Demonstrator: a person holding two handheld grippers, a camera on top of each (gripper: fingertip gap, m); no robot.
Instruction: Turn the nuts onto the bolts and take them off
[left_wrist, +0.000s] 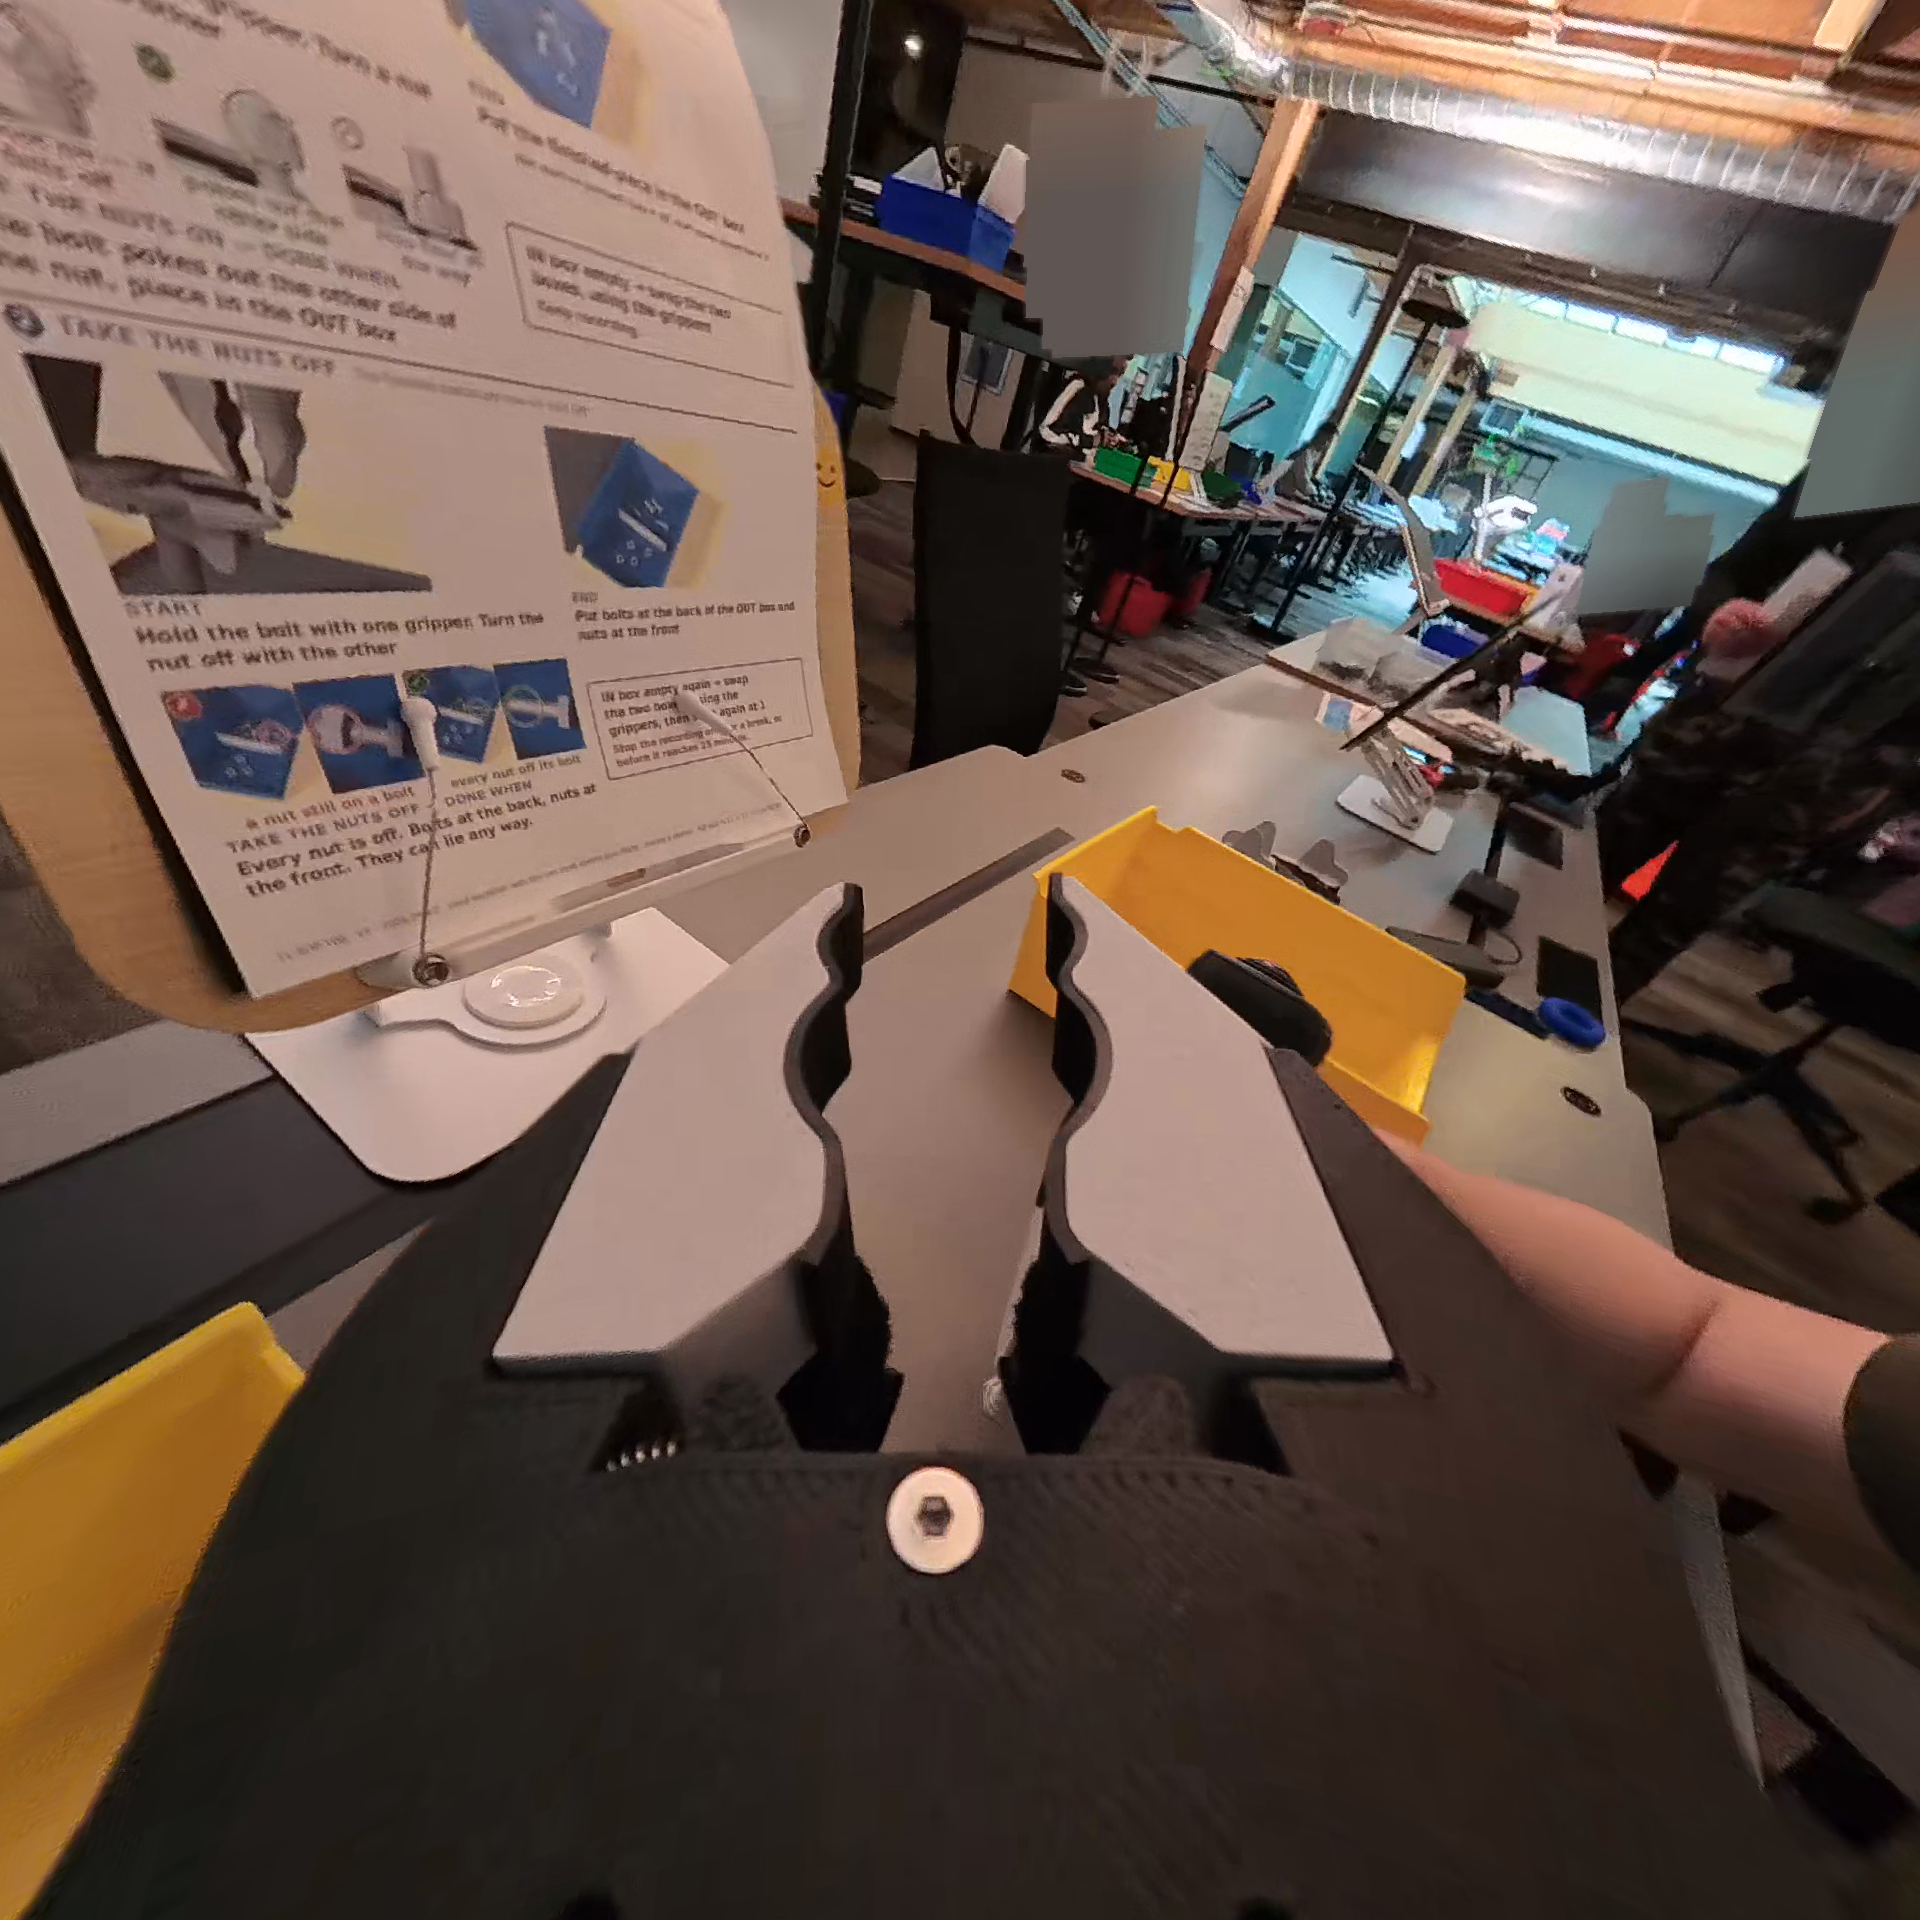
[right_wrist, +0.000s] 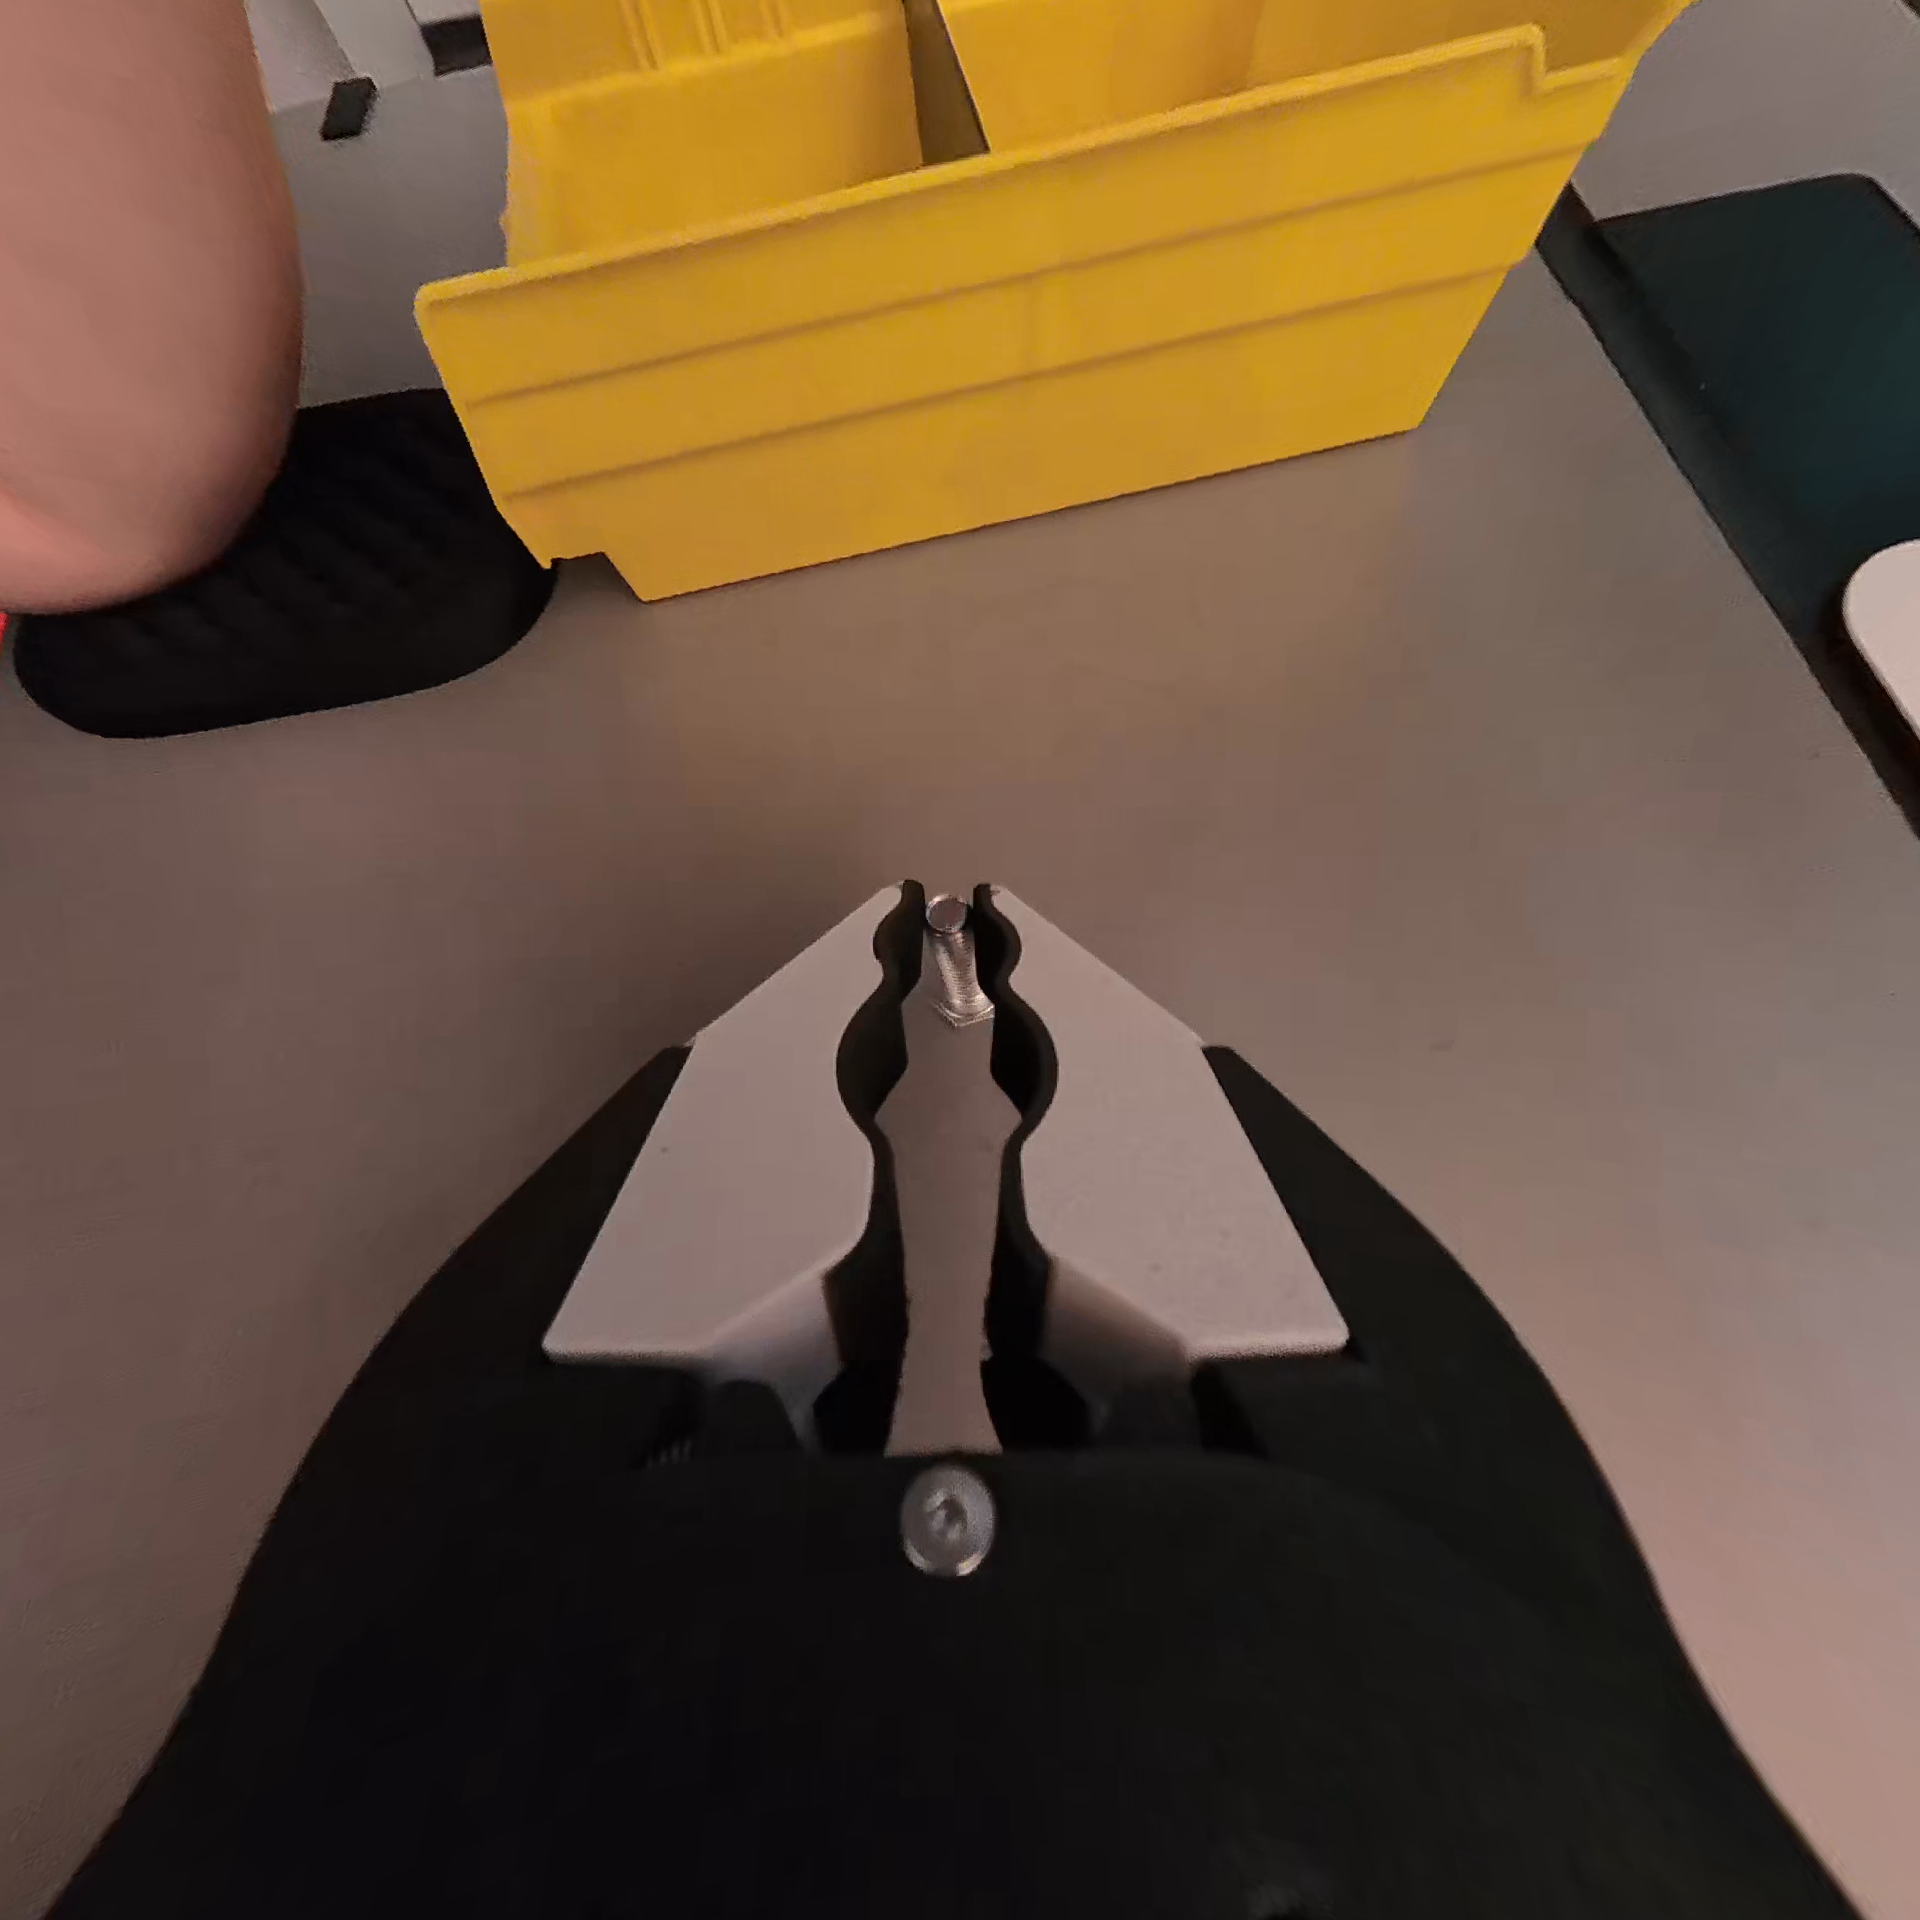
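steel bolt (right_wrist: 958, 961) sits pinched at my right gripper (right_wrist: 948, 902) tips, above bare surface (right_wrist: 1247, 727) near the yellow bin (right_wrist: 935, 395). my left gripper (left_wrist: 956, 914) hangs apart, holding nothing. such a shallow pinch could let it twist free.

Left wrist view: camera sits behind the left gripper (left_wrist: 956, 935), raised above the counter (left_wrist: 1195, 790), facing level across it toward an upright instruction sheet (left_wrist: 416, 468) close on the left and a long room beyond.

Right wrist view: camera sits behind the right gripper (right_wrist: 948, 899), pitched steeply down, close to the counter (right_wrist: 1299, 831), so only surface and near objects fill it.

Shared: the grey counter. A yellow bin (left_wrist: 1247, 966) (right_wrist: 987, 364) shows in each; cannot tell whether it is the same one.
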